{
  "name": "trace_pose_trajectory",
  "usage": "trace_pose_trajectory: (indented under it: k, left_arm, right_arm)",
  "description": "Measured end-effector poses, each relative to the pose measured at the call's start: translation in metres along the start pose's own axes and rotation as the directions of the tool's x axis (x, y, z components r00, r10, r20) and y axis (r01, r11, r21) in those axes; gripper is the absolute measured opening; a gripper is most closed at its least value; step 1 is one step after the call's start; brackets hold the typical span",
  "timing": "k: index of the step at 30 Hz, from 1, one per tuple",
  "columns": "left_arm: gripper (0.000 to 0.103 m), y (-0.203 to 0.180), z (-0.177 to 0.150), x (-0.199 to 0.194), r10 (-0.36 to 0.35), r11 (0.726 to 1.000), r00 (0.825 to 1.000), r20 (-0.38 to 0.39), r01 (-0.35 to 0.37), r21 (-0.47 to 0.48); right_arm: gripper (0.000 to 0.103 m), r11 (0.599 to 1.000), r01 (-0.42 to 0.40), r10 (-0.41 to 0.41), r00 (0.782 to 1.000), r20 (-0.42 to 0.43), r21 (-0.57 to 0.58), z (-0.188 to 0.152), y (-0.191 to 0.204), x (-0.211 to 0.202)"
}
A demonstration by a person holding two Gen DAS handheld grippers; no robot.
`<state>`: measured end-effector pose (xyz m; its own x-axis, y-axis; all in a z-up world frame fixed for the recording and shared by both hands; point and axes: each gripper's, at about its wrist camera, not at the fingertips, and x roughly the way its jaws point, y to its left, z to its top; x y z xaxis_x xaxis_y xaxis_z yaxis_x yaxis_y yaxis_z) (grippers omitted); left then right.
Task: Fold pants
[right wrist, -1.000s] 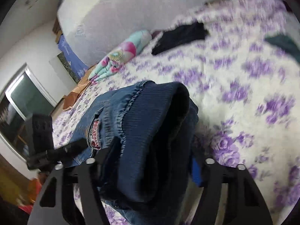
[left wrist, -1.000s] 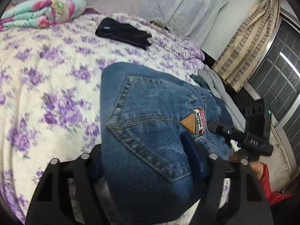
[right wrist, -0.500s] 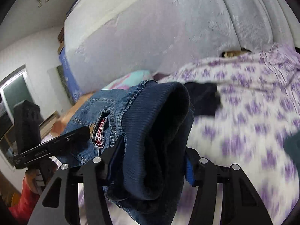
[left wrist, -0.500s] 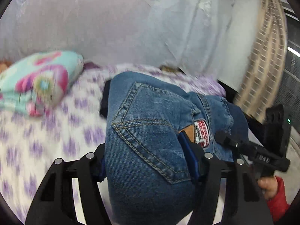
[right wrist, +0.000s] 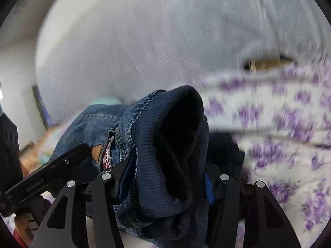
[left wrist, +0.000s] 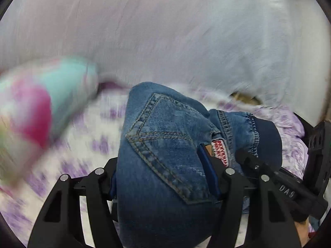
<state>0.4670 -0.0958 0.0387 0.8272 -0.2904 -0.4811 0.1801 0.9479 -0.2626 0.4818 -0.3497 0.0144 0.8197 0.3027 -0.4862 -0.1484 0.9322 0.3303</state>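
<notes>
Left wrist view
- Left tongs (left wrist: 163, 188): clamped on the jeans (left wrist: 165, 165), back pocket bulging between the blue pads.
- Jeans, position: bunched and held up off the bed (left wrist: 86, 140), waistband stretching across to the right tongs (left wrist: 289, 190) at the right edge.
- Surroundings: pink and teal bundle (left wrist: 41, 105) at left, pale draped cloth (left wrist: 175, 41) behind; everything beyond the denim is blurred.

Right wrist view
- Right tongs (right wrist: 163, 188): jaws easing apart slightly, yet the ribbed navy waistband (right wrist: 171, 144) is pinched between the pads.
- Left tongs: visible at lower left, beside the denim.
- Dark garment (right wrist: 225, 150): lies on the bed just behind the waistband.

Risks
- Slippage: thick bunched fabric may creep out of a loosening right grip.
- Bad lay-down: legs hang unseen below, so they may land twisted or on the dark garment.
</notes>
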Motion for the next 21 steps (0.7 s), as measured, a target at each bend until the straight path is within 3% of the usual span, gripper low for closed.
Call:
trace_pose_trajectory:
  k: [2, 3, 5, 7, 9, 12, 14, 16, 17, 18, 21]
  left_arm:
    - [0.065, 0.011, -0.009, 0.017, 0.018, 1.000, 0.998, -0.059, -0.017, 0.014]
    - [0.065, 0.018, -0.006, 0.010, -0.018, 1.000, 0.998, -0.055, 0.018, -0.004]
    - [0.065, 0.021, -0.002, -0.005, -0.015, 1.000, 0.999, -0.033, 0.014, -0.020]
    - [0.068, 0.014, -0.001, -0.029, 0.083, 0.995, 0.995, 0.057, -0.086, 0.047]
    - [0.074, 0.003, -0.001, -0.051, 0.137, 0.979, 0.979, 0.154, -0.158, 0.131]
    - [0.083, -0.012, 0.002, -0.061, 0.118, 0.969, 0.971, 0.209, -0.159, 0.190]
    - [0.084, -0.020, 0.003, -0.048, 0.092, 0.965, 0.983, 0.157, -0.127, 0.231]
    - [0.084, -0.026, -0.007, -0.014, 0.135, 0.948, 0.990, 0.029, -0.138, 0.287]
    - [0.090, -0.025, -0.015, 0.002, 0.156, 0.942, 0.987, -0.022, -0.142, 0.305]
    - [0.092, -0.021, -0.021, 0.008, 0.165, 0.942, 0.986, -0.012, -0.154, 0.297]
    - [0.092, -0.011, -0.011, -0.004, 0.109, 0.969, 0.994, -0.009, -0.104, 0.226]
  right_arm:
    - [0.062, 1.000, 0.004, -0.004, 1.000, 0.003, -0.014, 0.001, 0.000, 0.000]
    - [0.068, 1.000, 0.021, -0.021, 1.000, 0.008, -0.017, 0.003, 0.004, -0.005]
    - [0.075, 0.993, 0.104, -0.099, 0.991, 0.094, -0.050, 0.005, 0.013, -0.026]
    - [0.075, 0.974, 0.210, -0.183, 0.951, 0.247, -0.086, 0.003, 0.024, -0.057]
    - [0.075, 0.961, 0.257, -0.212, 0.919, 0.331, -0.097, 0.004, 0.030, -0.075]
    - [0.071, 0.949, 0.275, -0.216, 0.923, 0.318, -0.153, 0.005, 0.038, -0.063]
    - [0.062, 0.917, 0.343, -0.296, 0.927, 0.230, -0.204, 0.000, 0.040, -0.037]
    - [0.061, 0.916, 0.349, -0.320, 0.934, 0.161, -0.200, -0.011, 0.028, -0.018]
    - [0.065, 0.924, 0.337, -0.313, 0.938, 0.150, -0.179, -0.011, 0.022, -0.016]
    - [0.070, 0.937, 0.314, -0.295, 0.946, 0.136, -0.153, -0.007, 0.017, -0.019]
    - [0.070, 0.943, 0.305, -0.272, 0.937, 0.217, -0.135, -0.010, 0.019, -0.033]
